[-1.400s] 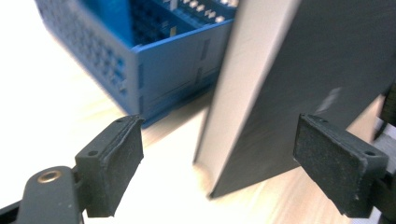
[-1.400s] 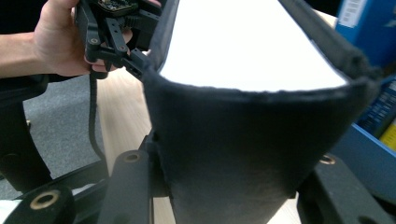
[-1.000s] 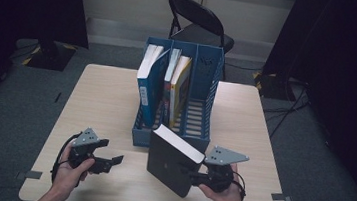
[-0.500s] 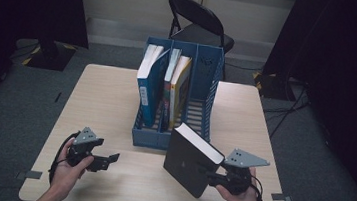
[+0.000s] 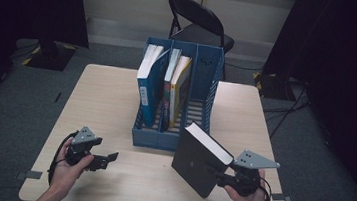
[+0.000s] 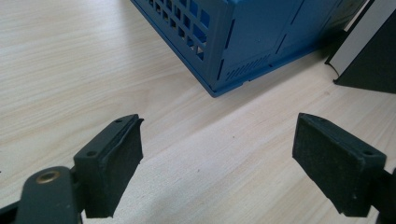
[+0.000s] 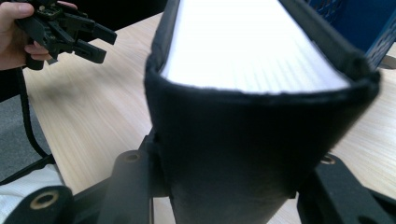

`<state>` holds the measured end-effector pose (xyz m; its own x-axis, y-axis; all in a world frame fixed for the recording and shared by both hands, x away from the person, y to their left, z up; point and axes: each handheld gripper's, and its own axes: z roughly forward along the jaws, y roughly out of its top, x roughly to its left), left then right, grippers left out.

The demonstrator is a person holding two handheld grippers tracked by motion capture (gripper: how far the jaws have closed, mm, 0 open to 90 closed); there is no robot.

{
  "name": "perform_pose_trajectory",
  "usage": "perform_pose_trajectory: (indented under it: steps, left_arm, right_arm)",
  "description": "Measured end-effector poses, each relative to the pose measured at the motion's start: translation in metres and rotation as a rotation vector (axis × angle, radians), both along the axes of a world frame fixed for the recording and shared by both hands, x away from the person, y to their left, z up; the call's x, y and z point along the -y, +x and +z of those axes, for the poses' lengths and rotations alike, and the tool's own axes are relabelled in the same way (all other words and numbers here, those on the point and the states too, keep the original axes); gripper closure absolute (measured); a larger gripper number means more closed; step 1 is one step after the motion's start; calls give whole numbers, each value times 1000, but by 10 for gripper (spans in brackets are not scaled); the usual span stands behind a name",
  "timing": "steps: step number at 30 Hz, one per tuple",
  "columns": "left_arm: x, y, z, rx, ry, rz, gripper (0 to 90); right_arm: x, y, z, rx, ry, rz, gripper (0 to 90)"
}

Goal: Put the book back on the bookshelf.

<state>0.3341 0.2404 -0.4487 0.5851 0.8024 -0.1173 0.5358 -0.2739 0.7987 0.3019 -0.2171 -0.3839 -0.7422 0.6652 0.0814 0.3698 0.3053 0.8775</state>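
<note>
Worktop [image 5: 106, 98] of pale wood carried everything, with a folding chair [image 5: 200, 20] standing beyond its far edge. Near the middle sat a blue rack [image 5: 202, 90] of three compartments: a blue book [image 5: 149, 85] stood in the left one, a yellow book [image 5: 180, 88] leaned in the middle one beside a thinner white-spined volume, and the right one held nothing that could be seen. In the left gripper view the rack's [image 6: 252, 42] near corner lay ahead on the wood.

A black book [image 5: 195, 163] stood tilted on the worktop just in front of the rack's right end, its lower corner down on the wood, its white page edge facing up and to the right. The right gripper [image 5: 222, 178] was clamped on the book's spine side from the right; in the right gripper view the spine [image 7: 243, 154] sat wedged between the two jaws with the pages [image 7: 243, 46] running away above.

The left gripper [image 5: 106, 159] rested in the person's hand near the front left of the worktop, well apart from the book, jaws spread wide with bare wood between them; its pads [image 6: 119, 163] pressed on nothing.
</note>
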Motion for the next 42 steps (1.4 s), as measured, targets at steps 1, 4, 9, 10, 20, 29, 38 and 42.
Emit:
perform_pose_trajectory:
  steps: [1, 4, 9, 10, 20, 29, 38, 42]
  left_arm:
    - [0, 0, 0, 0, 0, 1, 157]
    - [-1, 0, -1, -4, -2, 5, 157]
    - [0, 0, 0, 0, -1, 5, 158]
    - [0, 1, -1, -1, 0, 5, 158]
    - [1, 1, -1, 1, -2, 12, 157]
    - [-1, -1, 1, 29, -24, 2, 158]
    - [1, 1, -1, 23, -15, 13, 158]
    - [2, 0, -1, 23, -11, 9, 159]
  right_arm:
    - [2, 0, 0, 1, 0, 0, 533]
    - [6, -1, 0, 0, -2, -14, 533]
    - [18, -4, 0, 0, 0, -43, 533]
    - [21, -4, 0, -1, -1, -53, 533]
    - [38, -6, 0, -1, 3, -100, 533]
    - [47, -10, 1, 2, -6, -140, 533]
    - [68, -12, 0, 8, 1, -223, 533]
    - [72, -11, 0, 5, 1, -224, 532]
